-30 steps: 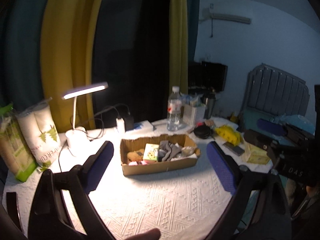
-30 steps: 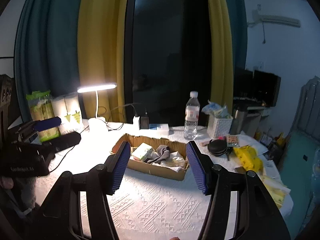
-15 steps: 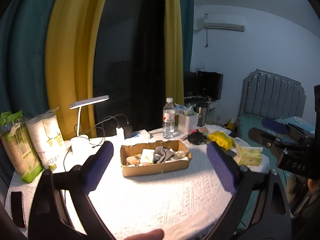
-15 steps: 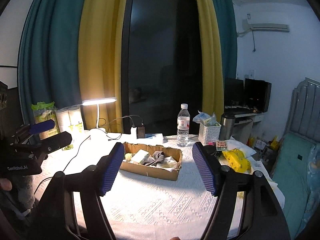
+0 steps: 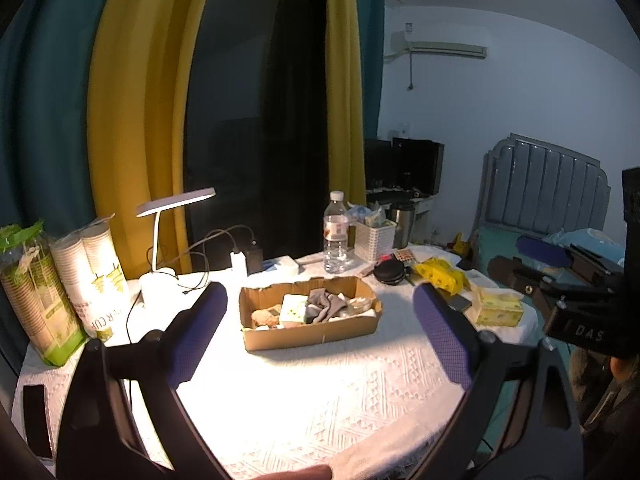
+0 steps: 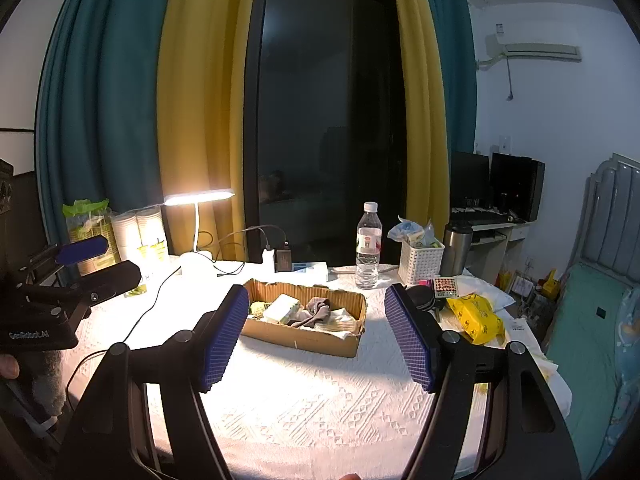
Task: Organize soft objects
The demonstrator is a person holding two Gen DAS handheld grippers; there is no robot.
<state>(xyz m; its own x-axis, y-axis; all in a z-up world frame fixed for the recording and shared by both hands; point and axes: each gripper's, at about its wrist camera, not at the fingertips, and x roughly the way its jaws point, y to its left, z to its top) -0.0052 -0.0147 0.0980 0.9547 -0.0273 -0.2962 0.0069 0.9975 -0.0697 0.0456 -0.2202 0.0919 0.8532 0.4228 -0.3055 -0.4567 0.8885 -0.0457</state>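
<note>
Hovering above the desk (image 5: 320, 392), the left hand-held gripper (image 5: 320, 336) and right hand-held gripper (image 6: 316, 336) gape empty; a grey sock (image 6: 314, 312) lies in the cardboard box (image 6: 320, 340) ahead.

L gripper (image 5: 320, 332) & R gripper (image 6: 316, 336): jaws wide apart, nothing held.

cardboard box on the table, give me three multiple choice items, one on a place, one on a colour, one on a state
1. Where does the grey sock lie?
A. in the cardboard box
B. beside the water bottle
C. on the bed

2. What colour are the right gripper fingers' pads?
A. red
B. blue
C. white

3. What state is the desk lamp in?
A. off
B. tipped over
C. lit

Key: A, the sock sits among the box's contents; B, both pads show blue; C, its head glows and lights the tablecloth.
</note>
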